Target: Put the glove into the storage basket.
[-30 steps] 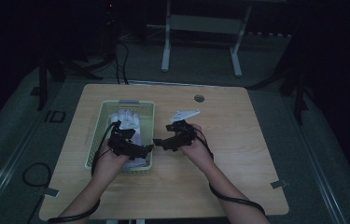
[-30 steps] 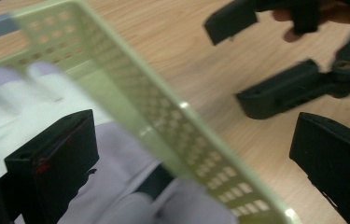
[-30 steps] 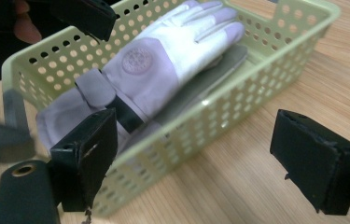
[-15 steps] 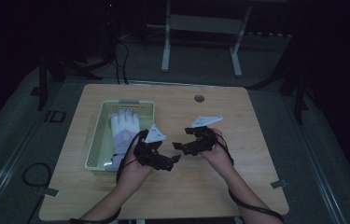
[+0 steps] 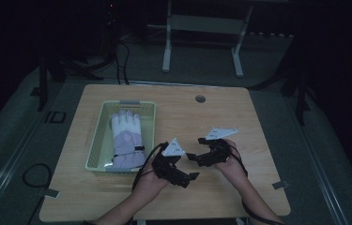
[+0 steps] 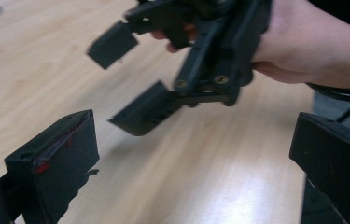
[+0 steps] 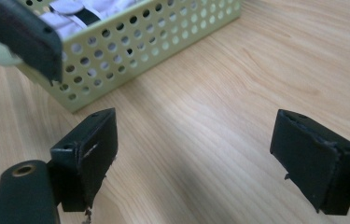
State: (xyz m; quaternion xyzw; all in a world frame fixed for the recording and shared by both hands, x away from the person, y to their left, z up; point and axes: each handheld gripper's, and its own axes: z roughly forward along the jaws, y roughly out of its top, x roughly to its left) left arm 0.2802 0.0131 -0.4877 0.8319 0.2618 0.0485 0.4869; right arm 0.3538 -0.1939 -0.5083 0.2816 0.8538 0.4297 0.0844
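A pale green perforated basket (image 5: 97, 140) sits on the left half of a wooden desk (image 5: 239, 117) in a dark room, and a white and lilac glove (image 5: 126, 138) lies flat inside it, fingers toward 12 o'clock and cuff toward 6 o'clock. In the right gripper view the basket's holed wall (image 7: 154, 37) stands at 11 o'clock, with the glove's dark strap and lilac fabric (image 7: 77, 9) showing over the rim.

Just off the basket's lower right corner, at about 4 o'clock from the glove, the left gripper (image 5: 190, 178) is held above bare wood, apart from the basket. Its jaws stand wide open with nothing between them; the left gripper view shows one pad at each lower corner of the frame and plain desk between (image 6: 196, 182).

At 2 o'clock from it, near but not touching, the right gripper (image 5: 193, 156) points toward 9 o'clock, a hand (image 5: 232, 164) wrapped round its body. Its jaws are also spread apart and empty, as the left gripper view shows from close by (image 6: 130, 74). In the right gripper view (image 7: 196, 154) the two black pads frame bare wood grain, and one jaw of the left gripper juts in at the upper left.

A round grommet (image 5: 200, 99) marks the desk's far edge at 12 o'clock.
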